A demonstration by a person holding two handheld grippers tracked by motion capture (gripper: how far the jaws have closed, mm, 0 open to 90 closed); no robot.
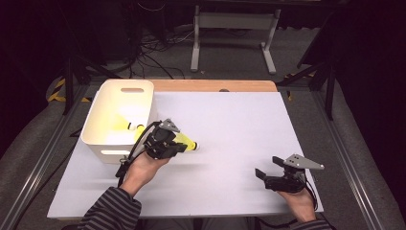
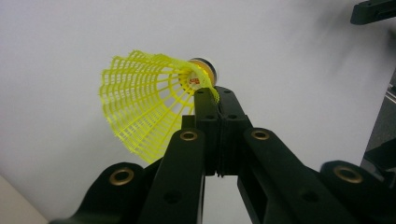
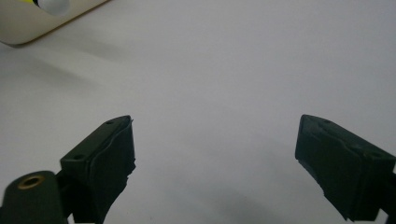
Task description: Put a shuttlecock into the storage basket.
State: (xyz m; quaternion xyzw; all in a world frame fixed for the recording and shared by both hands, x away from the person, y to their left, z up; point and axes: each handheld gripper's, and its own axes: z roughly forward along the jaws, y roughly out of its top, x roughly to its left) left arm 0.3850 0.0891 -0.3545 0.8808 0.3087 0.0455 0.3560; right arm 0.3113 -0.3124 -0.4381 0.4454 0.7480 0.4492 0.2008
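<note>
Overhead view shares table [image 1: 230, 124] with close tool views.

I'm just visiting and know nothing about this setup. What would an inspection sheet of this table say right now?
Surface: white table, wooden strip at far edge.
Job's things: yellow shuttlecock; cream bin at left, something yellow inside.
Clutter: nothing seen.
Grippers: left hand-held gripper shut on the shuttlecock's skirt beside the bin; right hand-held gripper open, holding nothing.
Cables: black cable trails from left gripper.
Surroundings: dark room, floor cables, grey stand.
</note>
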